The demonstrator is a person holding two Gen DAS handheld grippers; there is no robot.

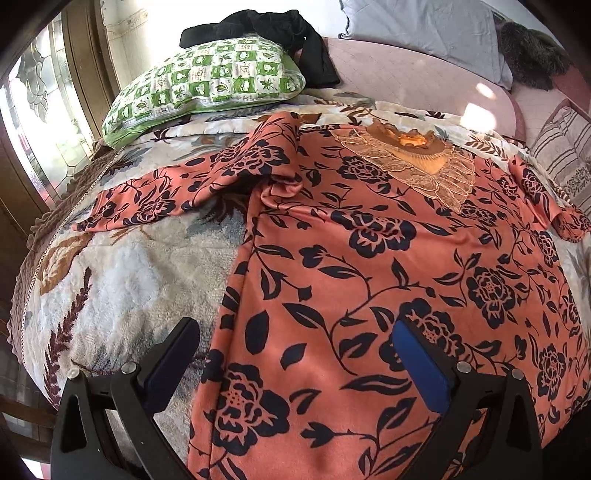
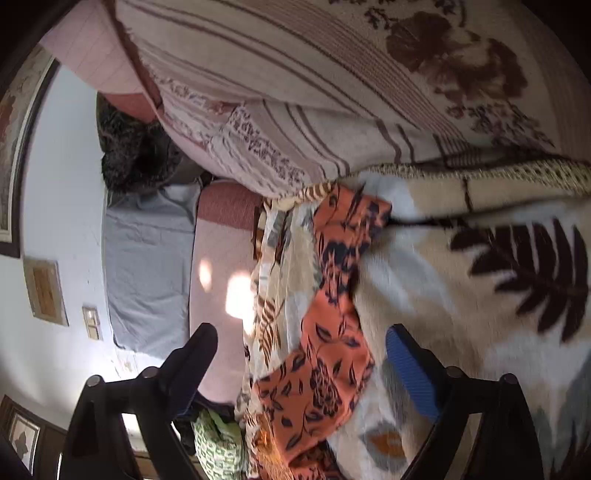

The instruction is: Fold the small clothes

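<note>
the left claw (image 1: 295,347) gapes wide and empty over the lower edge of the top (image 1: 369,258), spread flat on the blanket (image 1: 129,266). the right claw (image 2: 301,347), also wide and empty, straddles its sleeve (image 2: 332,295). beyond, a pillow (image 1: 207,81).

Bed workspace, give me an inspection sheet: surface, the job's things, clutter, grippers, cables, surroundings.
Surface: floral blanket over the bed.
Job's things: orange floral tunic spread flat, front up, lace yoke showing, both sleeves out, unfolded.
Clutter: green checked pillow, black garment on it, grey pillow, striped cushion.
Grippers: left gripper open above the tunic's hem area; right gripper open over the right sleeve.
Cables: nothing seen.
Surroundings: stained-glass window, framed pictures on the wall.
</note>
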